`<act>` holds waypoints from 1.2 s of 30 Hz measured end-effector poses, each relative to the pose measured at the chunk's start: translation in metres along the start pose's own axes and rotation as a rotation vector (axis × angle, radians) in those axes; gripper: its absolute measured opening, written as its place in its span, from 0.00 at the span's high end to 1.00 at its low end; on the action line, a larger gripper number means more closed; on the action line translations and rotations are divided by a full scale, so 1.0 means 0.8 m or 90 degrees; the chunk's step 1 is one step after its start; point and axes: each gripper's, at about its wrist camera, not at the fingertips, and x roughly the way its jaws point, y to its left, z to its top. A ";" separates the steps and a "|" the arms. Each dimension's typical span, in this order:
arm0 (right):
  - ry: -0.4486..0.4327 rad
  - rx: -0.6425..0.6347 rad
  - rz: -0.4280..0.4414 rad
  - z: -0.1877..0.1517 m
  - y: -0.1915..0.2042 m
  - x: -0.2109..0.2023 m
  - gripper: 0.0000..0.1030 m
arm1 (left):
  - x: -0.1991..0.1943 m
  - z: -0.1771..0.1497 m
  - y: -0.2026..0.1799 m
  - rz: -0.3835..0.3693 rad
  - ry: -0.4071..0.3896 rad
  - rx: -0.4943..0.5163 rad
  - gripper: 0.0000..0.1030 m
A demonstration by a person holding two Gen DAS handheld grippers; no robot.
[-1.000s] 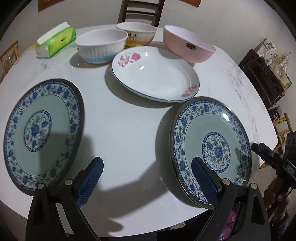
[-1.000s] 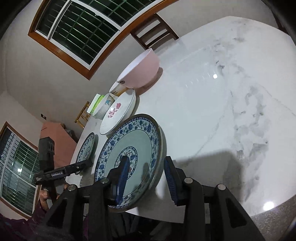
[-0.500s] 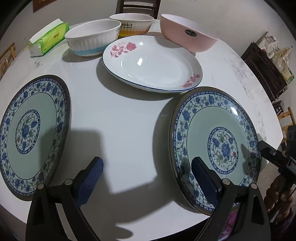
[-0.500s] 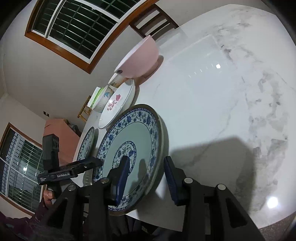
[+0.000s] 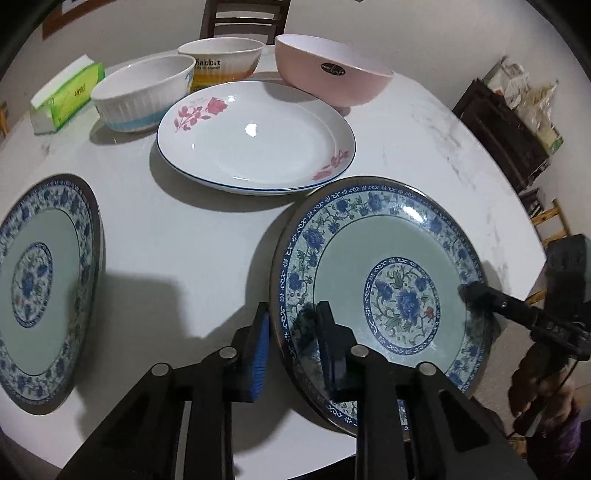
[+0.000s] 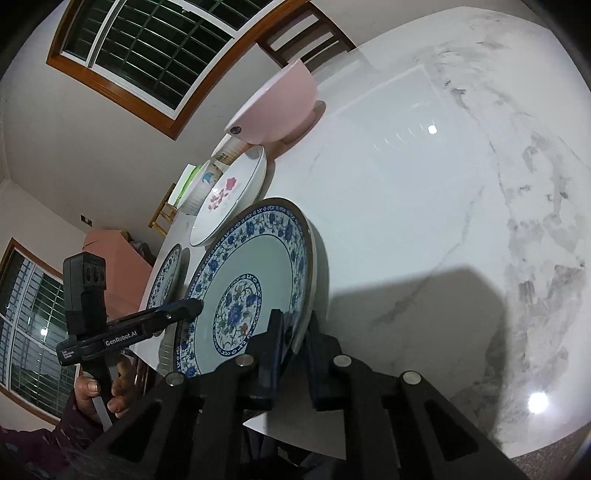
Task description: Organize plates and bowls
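Note:
A blue-patterned plate (image 5: 384,295) is tilted up off the white round table (image 5: 192,236). My left gripper (image 5: 295,343) is shut on its near-left rim. My right gripper (image 6: 295,339) is shut on its opposite rim, and shows in the left wrist view (image 5: 476,299). The same plate fills the right wrist view (image 6: 251,288). A second blue-patterned plate (image 5: 40,288) lies at the left. A white plate with pink flowers (image 5: 258,136) lies behind. A white ribbed bowl (image 5: 144,92), a yellow-banded bowl (image 5: 221,62) and a pink bowl (image 5: 332,74) stand at the back.
A green tissue box (image 5: 66,96) lies at the back left. A wooden chair (image 5: 243,14) stands behind the table. A dark cabinet (image 5: 502,136) stands to the right. The marble tabletop (image 6: 443,184) stretches right of the held plate.
My left gripper moved right and closed on the right-hand blue plate's rim. My right gripper closed on the opposite rim. The plate now stands tilted.

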 end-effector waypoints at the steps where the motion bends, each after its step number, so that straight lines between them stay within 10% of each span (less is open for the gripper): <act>1: 0.001 -0.001 0.001 0.001 0.000 0.001 0.89 | 0.000 0.000 0.003 -0.005 0.000 0.000 0.81; 36: 0.016 -0.019 0.049 0.016 0.057 0.022 0.90 | -0.070 -0.007 0.042 0.046 -0.065 -0.058 0.82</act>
